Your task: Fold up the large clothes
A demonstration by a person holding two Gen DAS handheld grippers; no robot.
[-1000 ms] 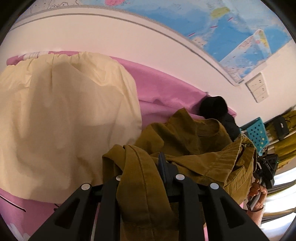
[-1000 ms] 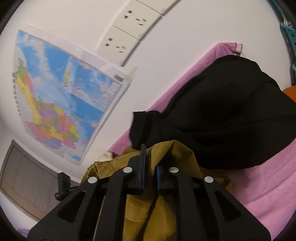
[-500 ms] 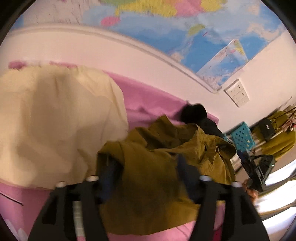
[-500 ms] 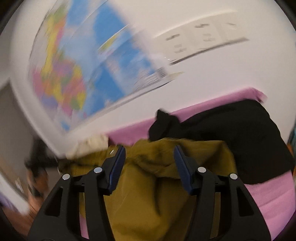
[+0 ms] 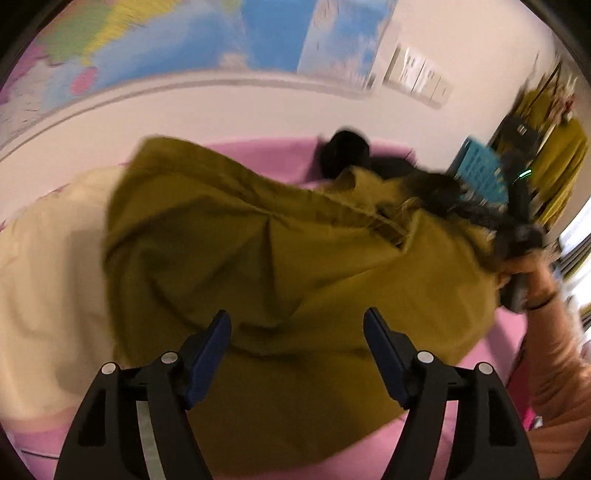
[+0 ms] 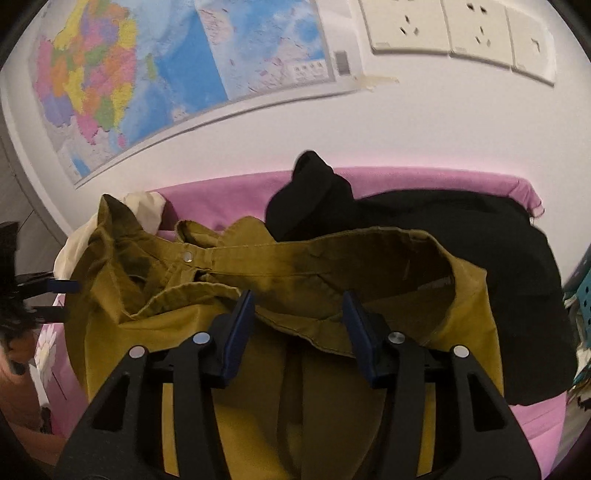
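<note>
A pink bed sheet runs along a white wall hung with a coloured paper map. On it lies the olive-mustard cotton garment, between a black knit garment and a cream fabric bundle. Only the right wrist view shows the olive garment's snap button, open waistband and the white wall sockets; only the left wrist view, blurred, shows a turquoise plastic basket and the person's bare forearm. The left gripper hangs above the olive cloth, fingers spread wide, holding nothing. The right gripper hovers over the waistband, jaws wide, empty.
</note>
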